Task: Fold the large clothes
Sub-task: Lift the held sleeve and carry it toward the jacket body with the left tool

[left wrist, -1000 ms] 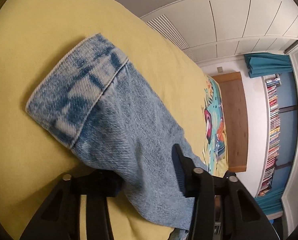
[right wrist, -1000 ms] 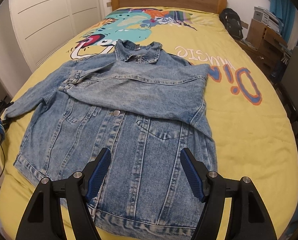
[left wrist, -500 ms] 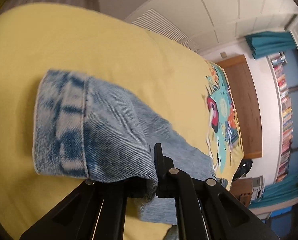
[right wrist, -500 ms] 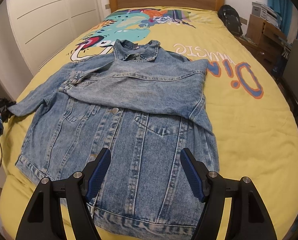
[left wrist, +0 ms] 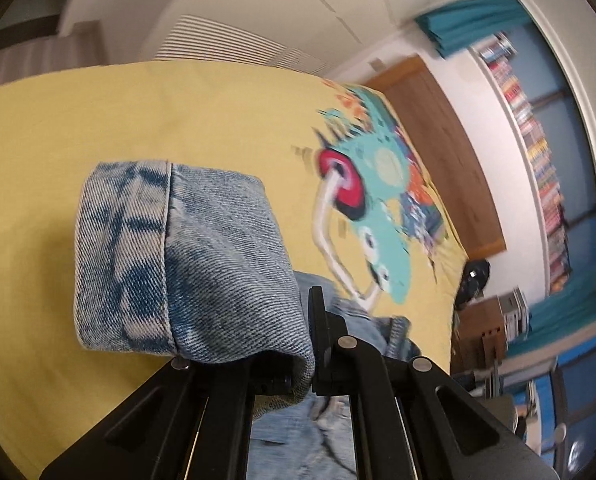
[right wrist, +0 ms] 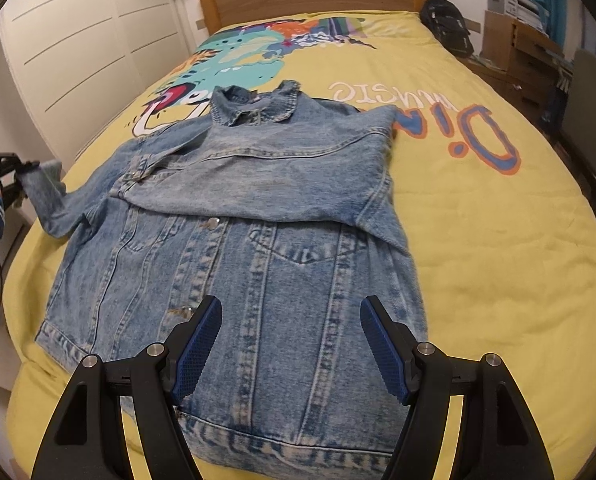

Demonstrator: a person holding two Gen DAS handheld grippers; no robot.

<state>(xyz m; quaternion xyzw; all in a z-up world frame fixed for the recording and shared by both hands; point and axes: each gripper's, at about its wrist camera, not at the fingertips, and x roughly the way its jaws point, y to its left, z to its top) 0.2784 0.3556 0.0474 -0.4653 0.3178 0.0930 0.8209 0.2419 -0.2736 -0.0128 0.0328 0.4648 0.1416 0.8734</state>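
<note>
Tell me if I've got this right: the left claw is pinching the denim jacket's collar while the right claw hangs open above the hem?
Not quite. The left claw pinches the jacket's sleeve cuff, not the collar, as the left wrist view shows. The right claw does hang open above the hem.

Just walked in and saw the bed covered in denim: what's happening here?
A person with a gripper in each hand is folding a denim jacket on the yellow bedspread. One sleeve already lies across the chest. The left gripper is shut on the other sleeve's cuff, lifted off the bed. The right gripper hovers open over the hem.
</note>
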